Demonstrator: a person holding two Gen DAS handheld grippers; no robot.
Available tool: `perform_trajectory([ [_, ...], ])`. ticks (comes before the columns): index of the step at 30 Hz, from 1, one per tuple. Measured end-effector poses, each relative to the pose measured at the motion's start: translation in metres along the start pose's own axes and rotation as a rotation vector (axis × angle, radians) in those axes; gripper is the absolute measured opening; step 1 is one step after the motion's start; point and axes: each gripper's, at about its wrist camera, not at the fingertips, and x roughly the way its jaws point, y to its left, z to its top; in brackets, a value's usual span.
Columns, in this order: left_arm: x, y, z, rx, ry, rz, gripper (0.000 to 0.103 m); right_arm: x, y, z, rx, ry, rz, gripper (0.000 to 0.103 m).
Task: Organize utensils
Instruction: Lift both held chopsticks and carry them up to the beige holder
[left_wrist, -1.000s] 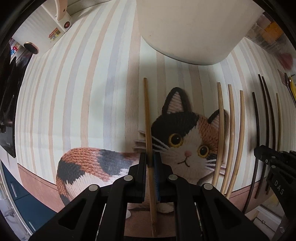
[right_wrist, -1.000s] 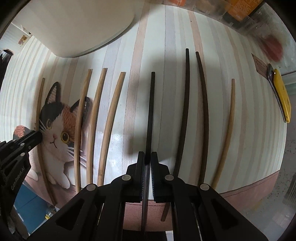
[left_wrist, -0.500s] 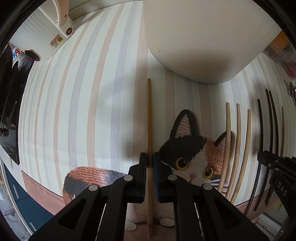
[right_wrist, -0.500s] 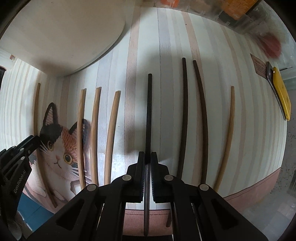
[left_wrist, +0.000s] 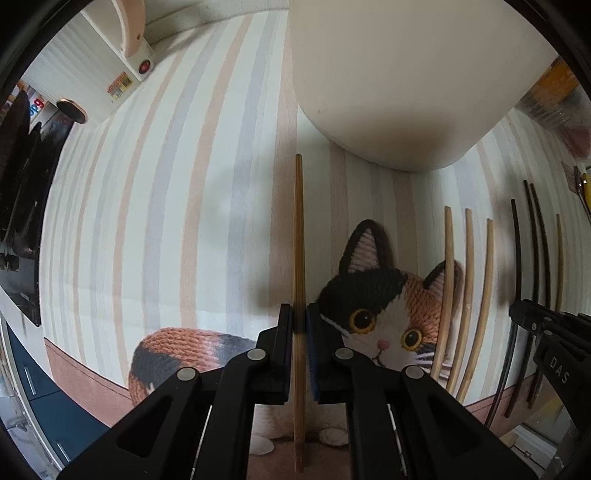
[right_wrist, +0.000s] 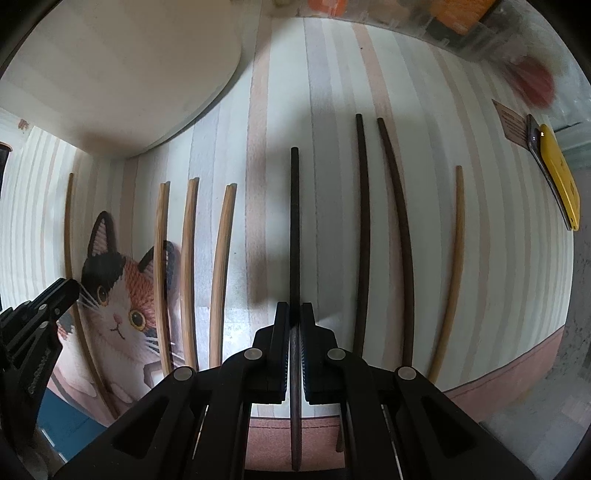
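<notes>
Holding one chopstick each: left gripper pinches wooden chopstick, right gripper pinches dark chopstick; both sticks run lengthwise fwd toward white container, closer to left.

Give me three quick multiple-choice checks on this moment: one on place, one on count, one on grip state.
1. Where does the cream container sit relative to the chopsticks?
A. beyond their far tips
B. beside the near mat edge
C. on the cat print

2. How many dark chopsticks lie free on the mat?
A. one
B. two
C. four

3. What does the left gripper hold?
A. nothing
B. a dark chopstick
C. a light wooden chopstick

Answers: A, it looms past the tips; B, a dark pair lies right of the right gripper; C, jaws closed on it.
</notes>
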Motion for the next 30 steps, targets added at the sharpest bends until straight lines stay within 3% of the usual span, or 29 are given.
perform_trajectory([
  [10,-0.054,0.023,-0.006,-0.033,-0.125,-0.017,0.005,-0.057,-0.011,-0.016,0.013,-0.161,0.086,0.006],
  [16,-0.091,0.038,-0.010,-0.066,-0.232,-0.032,0.005,-0.094,-0.018,-0.028,0.000,-0.283,0.089,0.005],
  [30,-0.177,0.076,0.001,-0.147,-0.471,-0.038,0.005,-0.186,-0.017,-0.010,0.006,-0.523,0.152,0.005],
])
